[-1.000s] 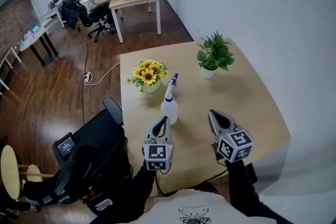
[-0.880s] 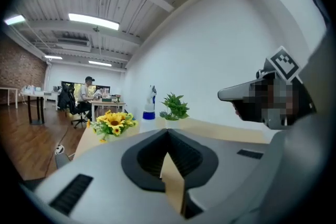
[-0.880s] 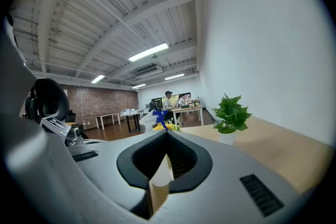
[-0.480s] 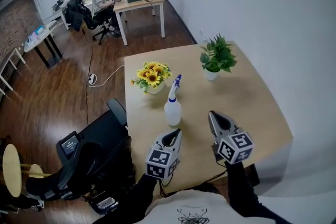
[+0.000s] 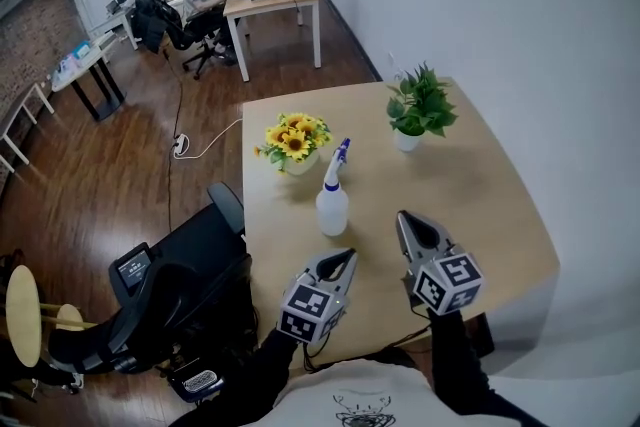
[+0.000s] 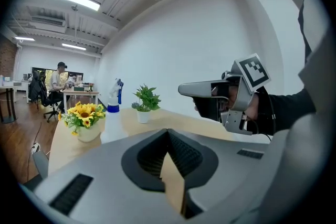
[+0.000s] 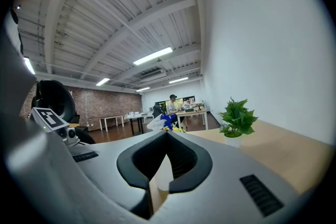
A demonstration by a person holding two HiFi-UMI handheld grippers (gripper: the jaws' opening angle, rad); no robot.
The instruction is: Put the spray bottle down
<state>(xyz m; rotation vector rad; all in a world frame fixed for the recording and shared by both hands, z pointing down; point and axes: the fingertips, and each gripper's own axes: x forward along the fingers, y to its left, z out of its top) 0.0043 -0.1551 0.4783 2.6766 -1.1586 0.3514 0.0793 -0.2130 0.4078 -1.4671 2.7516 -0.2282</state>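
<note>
The spray bottle [image 5: 331, 204], white with a blue nozzle, stands upright on the wooden table [image 5: 500, 205], free of both grippers. My left gripper [image 5: 346, 256] is shut and empty, a short way in front of the bottle, near the table's front edge, with its tips angled right. In the left gripper view the bottle [image 6: 112, 100] stands far off to the left of the shut jaws [image 6: 168, 131]. My right gripper [image 5: 403, 217] is also shut and empty, to the right of the bottle. Only the bottle's head [image 7: 163, 122] shows beyond its jaws [image 7: 167, 132].
A vase of sunflowers [image 5: 294, 141] stands just behind and left of the bottle. A small green potted plant [image 5: 419, 107] sits at the table's far right. A black office chair [image 5: 175, 280] is at the table's left. People sit at desks far across the room.
My left gripper has drawn back from the bottle toward the table's front edge and swung its tips to the right. The bottle stays standing. The right gripper has kept still.
</note>
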